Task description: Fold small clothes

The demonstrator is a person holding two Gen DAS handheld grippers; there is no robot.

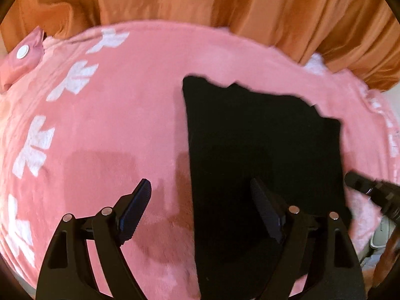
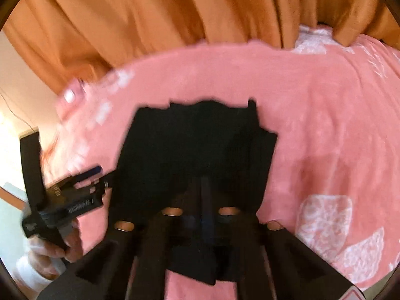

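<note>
A black garment (image 1: 262, 155) lies flat, folded lengthwise, on a pink fleece blanket (image 1: 120, 115). My left gripper (image 1: 200, 200) is open above the garment's left edge, one finger over the blanket and one over the cloth. In the right wrist view the garment (image 2: 195, 150) lies ahead. My right gripper (image 2: 206, 200) has its fingers together over the garment's near end; blur hides whether cloth is pinched. The left gripper (image 2: 82, 182) shows at the left, and the right gripper's tip (image 1: 360, 182) shows at the right of the left wrist view.
Orange curtains (image 1: 225, 7) hang behind the bed. A pink pouch with a white button (image 1: 25, 52) lies at the far left. The blanket has white flower prints (image 1: 72, 80) along its left side and white patches (image 2: 332, 227) at the right.
</note>
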